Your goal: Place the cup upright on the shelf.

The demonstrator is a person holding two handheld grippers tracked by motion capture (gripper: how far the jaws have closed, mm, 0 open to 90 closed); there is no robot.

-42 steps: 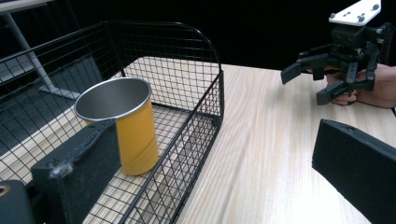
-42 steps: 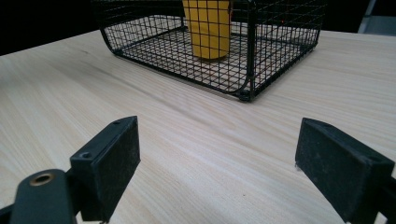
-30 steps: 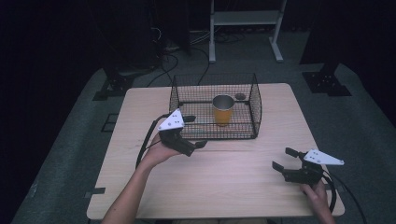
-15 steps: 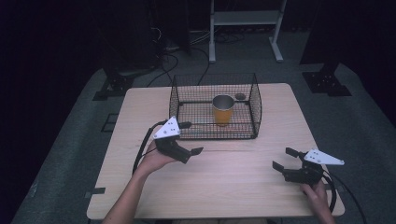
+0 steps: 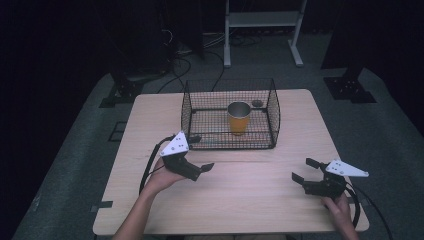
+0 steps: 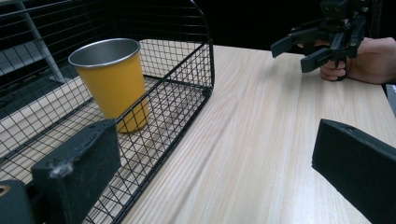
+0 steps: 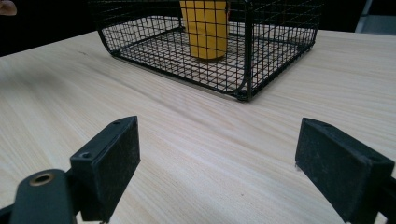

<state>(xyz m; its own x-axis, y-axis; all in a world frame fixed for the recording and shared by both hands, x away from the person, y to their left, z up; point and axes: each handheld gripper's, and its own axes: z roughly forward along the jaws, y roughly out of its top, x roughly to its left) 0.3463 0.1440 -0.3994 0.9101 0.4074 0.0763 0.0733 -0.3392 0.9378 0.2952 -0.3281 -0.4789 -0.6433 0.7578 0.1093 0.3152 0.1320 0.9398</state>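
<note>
Yellow metal cup [image 5: 239,118] held upright in wire basket [image 5: 200,107] on desk [image 5: 260,185]. Left gripper [image 5: 197,165], right gripper [image 5: 306,170]: jaws spread wide, nothing gripped.

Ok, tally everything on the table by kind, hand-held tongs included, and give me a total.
Wire basket: 1
Yellow metal cup, standing upright inside the basket: 1
Small dark round item in the basket's far corner, too small to identify: 1
Hand-held tongs: 2, left gripper and right gripper
Total: 5
</note>
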